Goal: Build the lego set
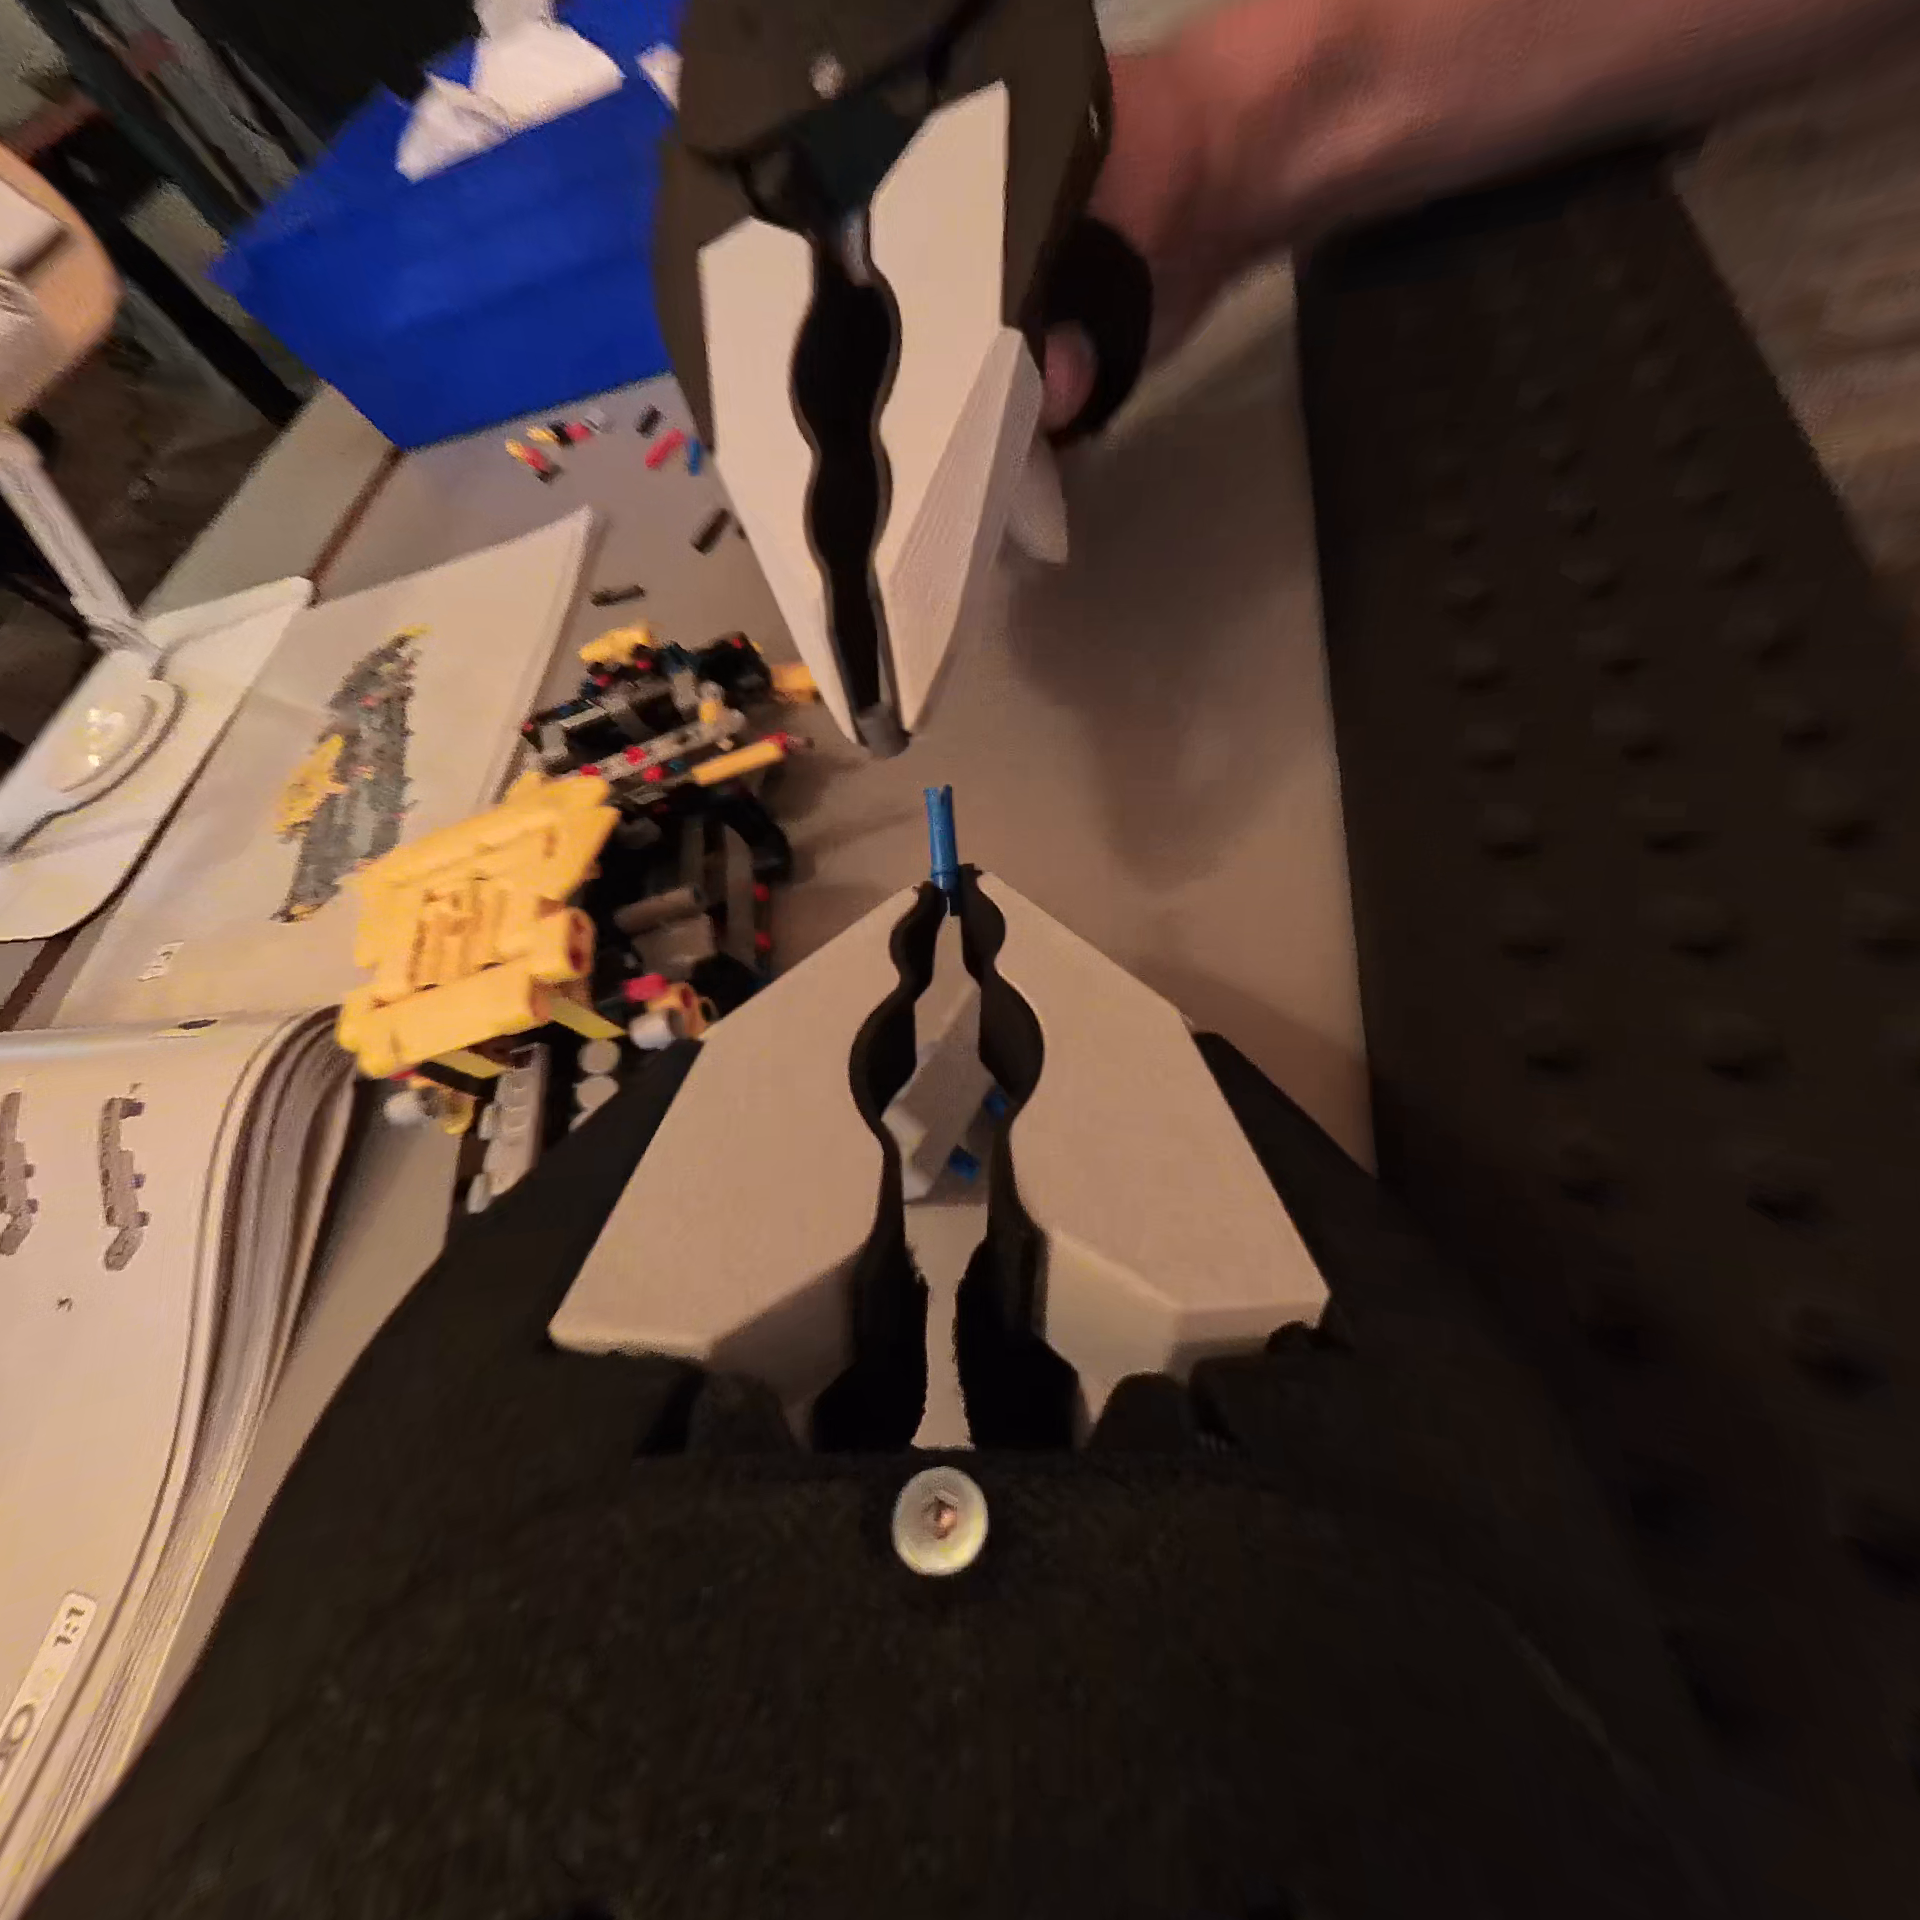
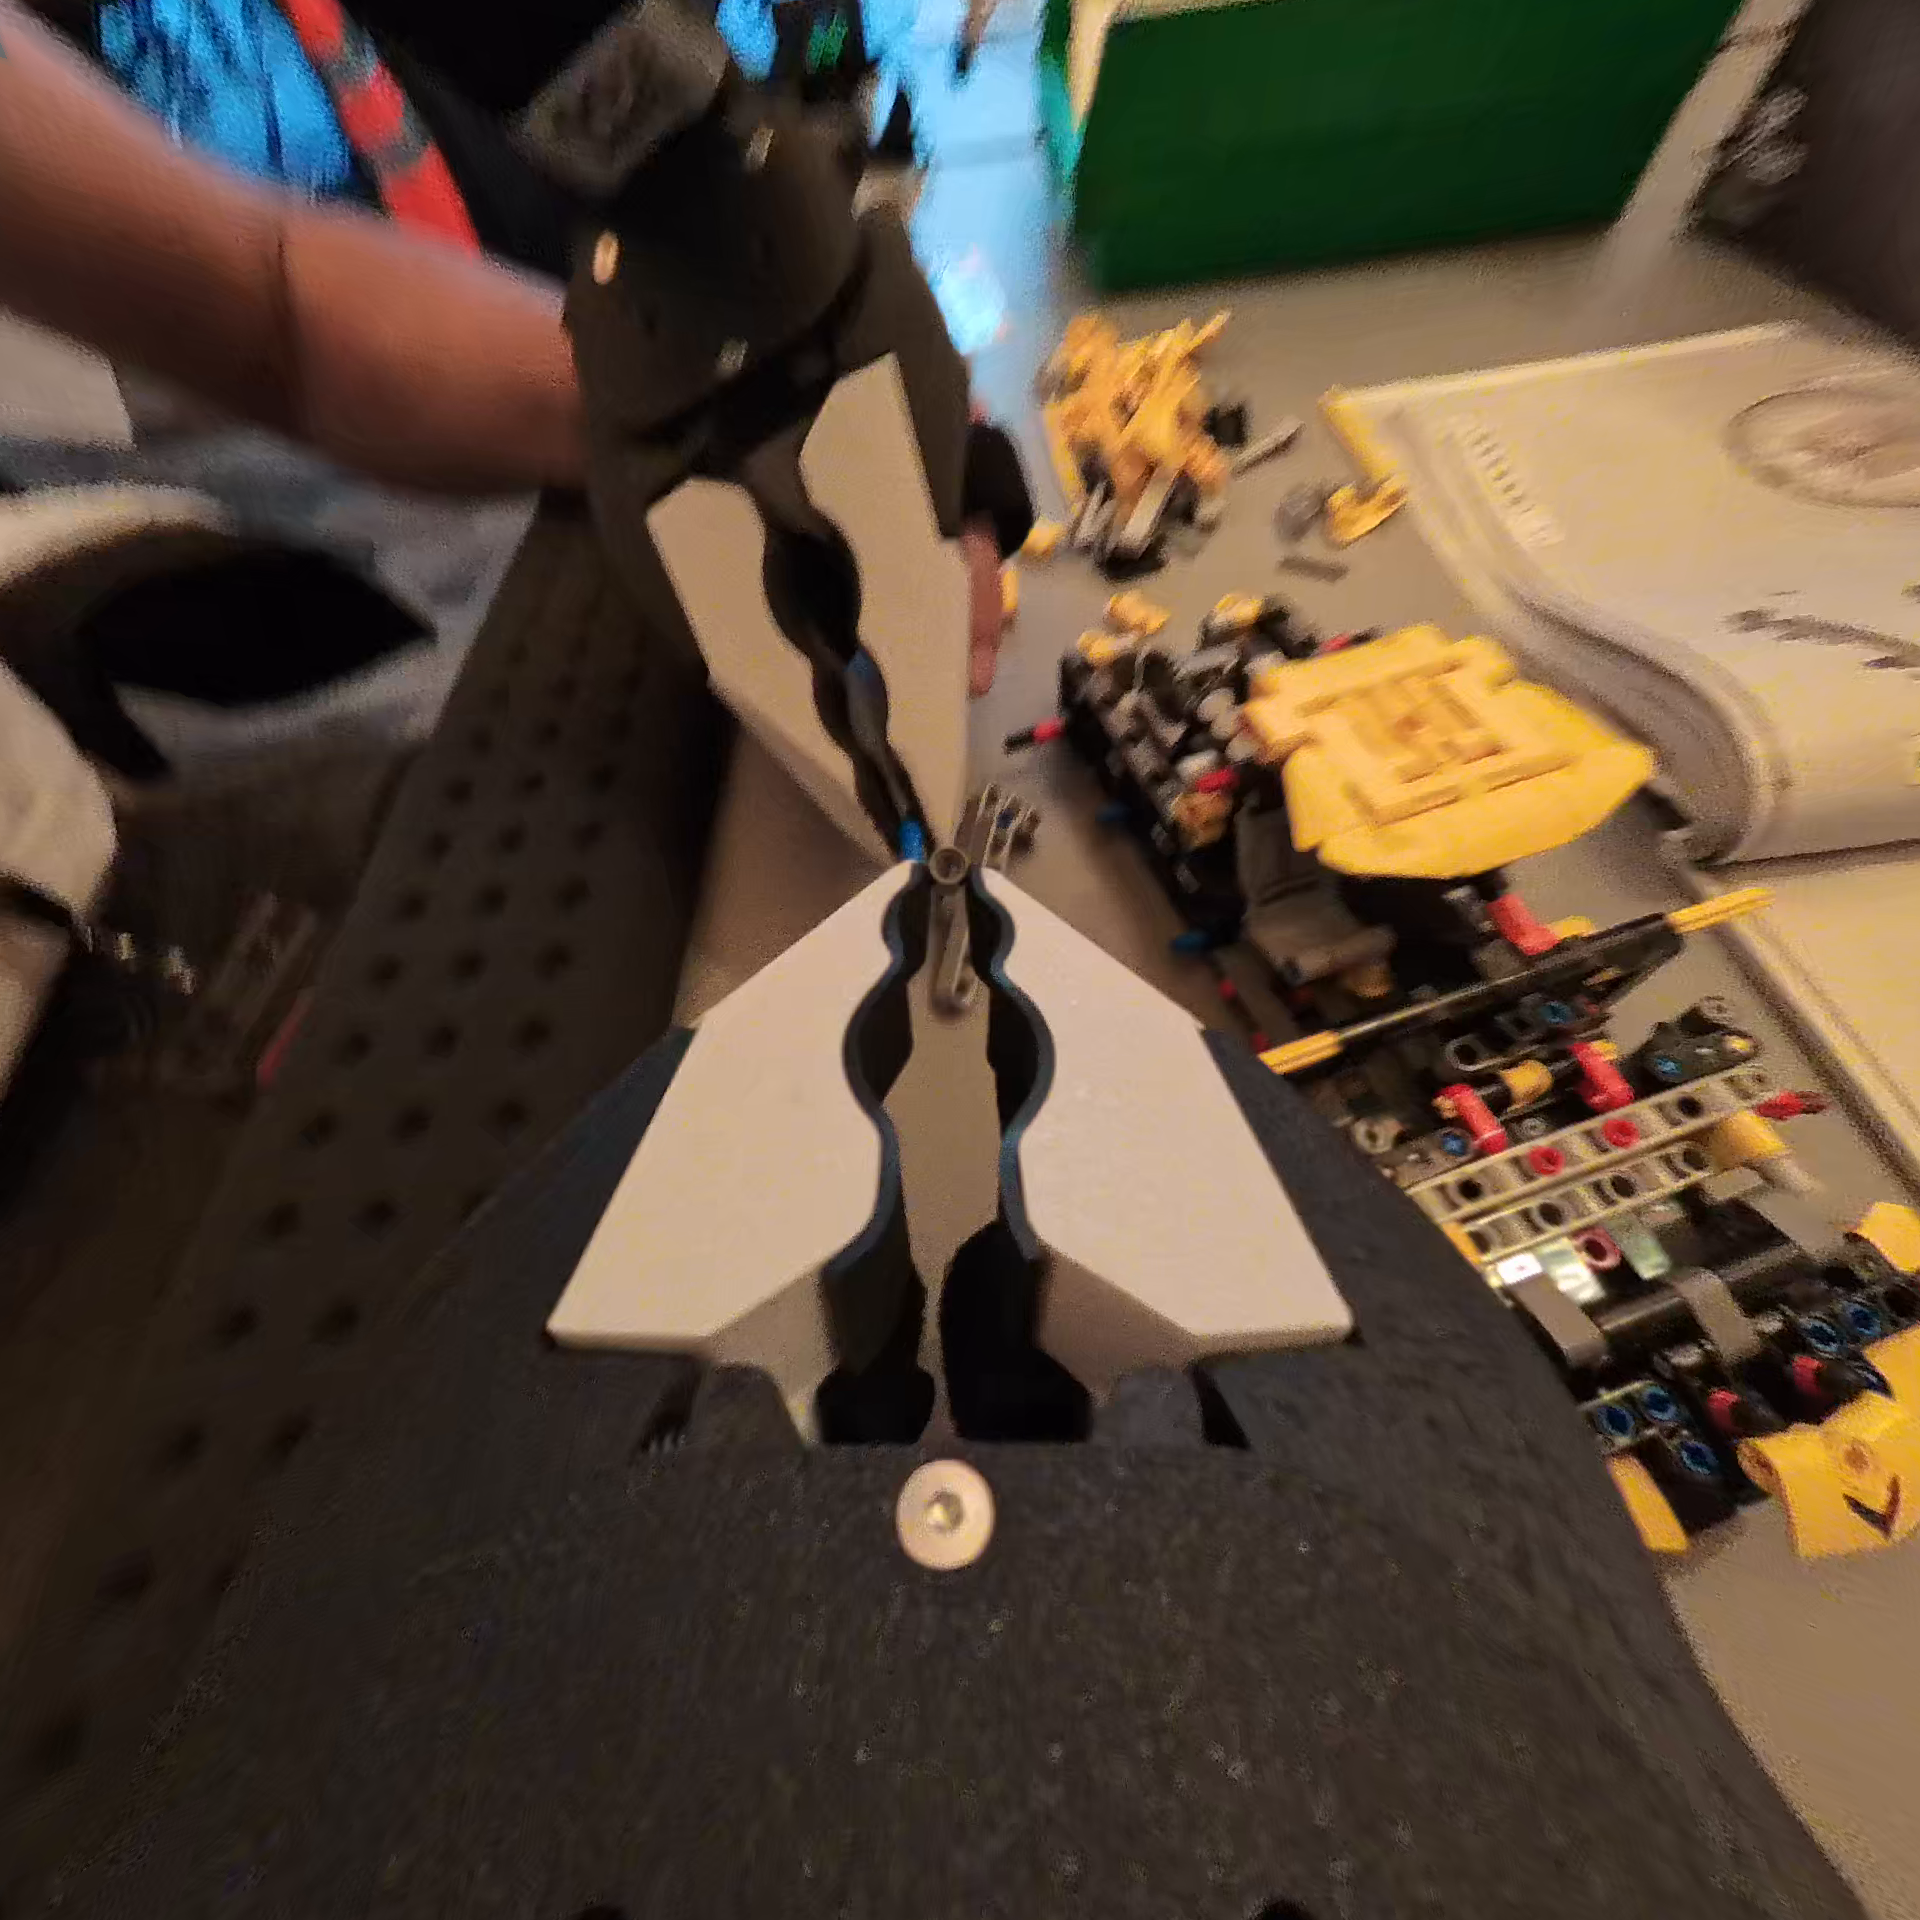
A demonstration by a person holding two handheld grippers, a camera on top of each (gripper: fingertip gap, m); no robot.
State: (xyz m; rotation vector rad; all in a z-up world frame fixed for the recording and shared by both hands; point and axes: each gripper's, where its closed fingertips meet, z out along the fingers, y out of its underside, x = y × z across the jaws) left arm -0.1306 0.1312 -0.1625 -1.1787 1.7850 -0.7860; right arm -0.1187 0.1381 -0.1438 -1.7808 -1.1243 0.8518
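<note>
Left gripper [image 1: 943, 891], centre of left wrist view, clamped on a blue pin [image 1: 941, 837] that sticks up past its tips. Right gripper [image 1: 881, 732] comes down from frame top, pinched on a grey connector [image 1: 883, 724], tip just above the pin w/ a small gap. In right wrist view the connector [image 2: 950, 914] sits betw its fingertips. Yellow-black lego model [image 1: 582, 883] lies centre-left on the table [image 1: 1143, 831], instruction booklet [image 1: 156, 1195] at lower left, blue bin [image 1: 457, 249] upper left

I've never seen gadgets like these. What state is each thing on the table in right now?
left gripper: shut on blue pin
right gripper: shut on grey connector
yellow and black lego model: partly built, lying on table
instruction booklet: open
loose pieces: scattered
</note>
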